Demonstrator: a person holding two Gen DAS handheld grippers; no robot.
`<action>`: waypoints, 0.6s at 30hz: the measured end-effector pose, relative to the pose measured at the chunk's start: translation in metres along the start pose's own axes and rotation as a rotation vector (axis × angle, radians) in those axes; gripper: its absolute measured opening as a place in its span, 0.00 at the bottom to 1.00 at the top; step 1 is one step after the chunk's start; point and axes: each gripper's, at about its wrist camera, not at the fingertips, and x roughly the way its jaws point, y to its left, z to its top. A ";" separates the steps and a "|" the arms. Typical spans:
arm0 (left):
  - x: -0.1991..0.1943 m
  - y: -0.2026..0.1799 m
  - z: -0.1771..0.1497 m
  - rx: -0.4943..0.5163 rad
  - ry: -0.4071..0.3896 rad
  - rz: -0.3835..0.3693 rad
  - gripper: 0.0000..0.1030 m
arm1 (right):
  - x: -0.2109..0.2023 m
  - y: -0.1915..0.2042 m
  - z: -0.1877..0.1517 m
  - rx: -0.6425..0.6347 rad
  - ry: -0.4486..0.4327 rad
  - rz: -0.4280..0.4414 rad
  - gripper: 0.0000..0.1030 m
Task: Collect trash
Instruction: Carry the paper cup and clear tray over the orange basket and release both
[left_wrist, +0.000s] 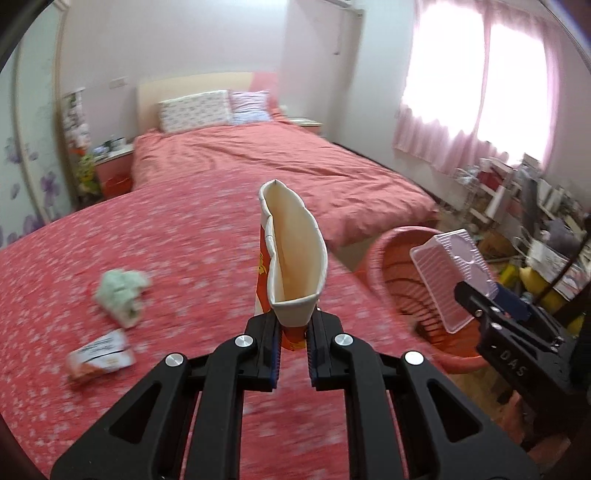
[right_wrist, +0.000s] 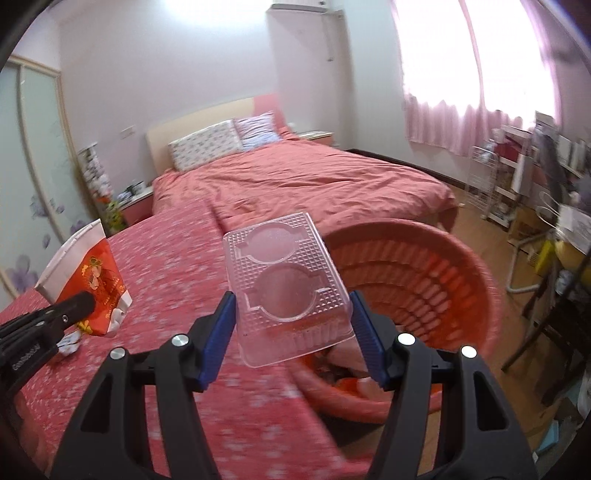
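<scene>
Two tools carry trash: left tool (left_wrist: 291, 328) pinches a flattened paper cup (left_wrist: 295, 254); right tool (right_wrist: 291, 328) clamps a clear plastic tray (right_wrist: 286, 288) beside the red basket (right_wrist: 443, 266).

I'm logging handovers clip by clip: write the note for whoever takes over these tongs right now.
Left tongs: shut on a flattened paper cup, held above the red bedspread.
Right tongs: shut on a clear plastic tray, at the near rim of the red basket.
Done: both pieces picked up; neither is in the basket yet.
Left: drop the tray and the cup into the basket, then fetch the crumpled green tissue and the small carton lying on the bedspread.
</scene>
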 end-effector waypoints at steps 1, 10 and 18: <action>0.003 -0.010 0.001 0.010 -0.002 -0.025 0.11 | 0.000 -0.011 0.001 0.015 -0.003 -0.013 0.59; 0.038 -0.076 0.005 0.088 0.016 -0.182 0.11 | 0.006 -0.081 0.006 0.100 -0.024 -0.089 0.59; 0.058 -0.109 0.003 0.129 0.043 -0.231 0.11 | 0.013 -0.107 0.008 0.123 -0.034 -0.100 0.59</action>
